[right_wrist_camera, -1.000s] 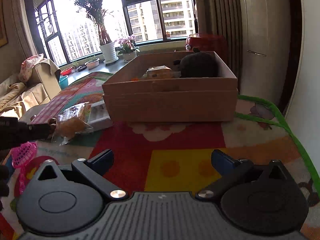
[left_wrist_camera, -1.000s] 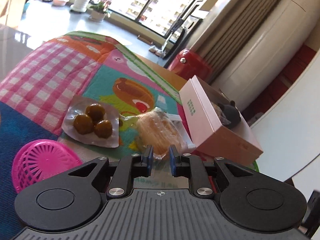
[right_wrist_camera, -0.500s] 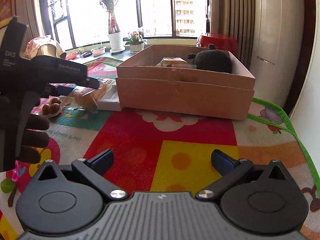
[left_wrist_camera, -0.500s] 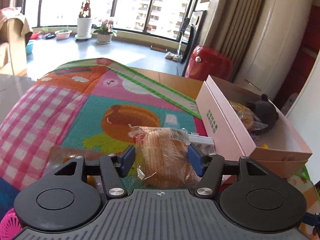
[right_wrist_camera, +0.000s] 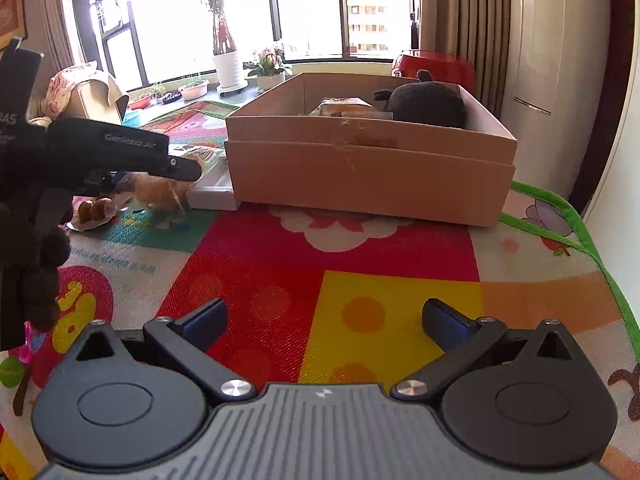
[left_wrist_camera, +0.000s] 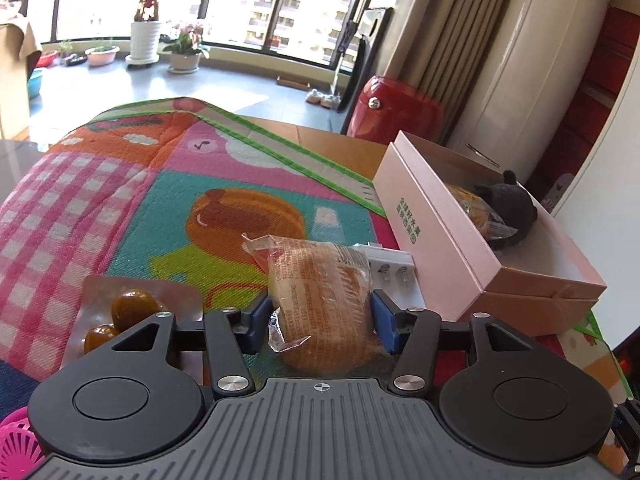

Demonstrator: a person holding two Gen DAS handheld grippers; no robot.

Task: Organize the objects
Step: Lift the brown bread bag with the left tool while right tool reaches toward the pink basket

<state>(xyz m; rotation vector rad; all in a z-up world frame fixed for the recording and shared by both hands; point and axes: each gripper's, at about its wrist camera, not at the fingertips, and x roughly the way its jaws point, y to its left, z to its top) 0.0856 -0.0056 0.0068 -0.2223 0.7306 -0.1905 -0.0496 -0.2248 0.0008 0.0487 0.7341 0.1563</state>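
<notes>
The wrapped bread (left_wrist_camera: 320,304) lies on the play mat (left_wrist_camera: 120,216), between the two fingers of the left gripper (left_wrist_camera: 320,320). Just behind it, to the right, is a flat small box (left_wrist_camera: 390,270), which touches the wall of the open cardboard box (left_wrist_camera: 440,240). In this box are a plush toy (left_wrist_camera: 510,210) and, left of it, another wrapped snack (left_wrist_camera: 466,200). Left of the bread lies a packet of round sweets (left_wrist_camera: 128,308). The right gripper (right_wrist_camera: 326,322) is over the mat, in front of the box.

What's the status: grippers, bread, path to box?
Left gripper pads against wrapped bread, on the mat. Right gripper open, empty. White packet between bread and pink box.
</notes>
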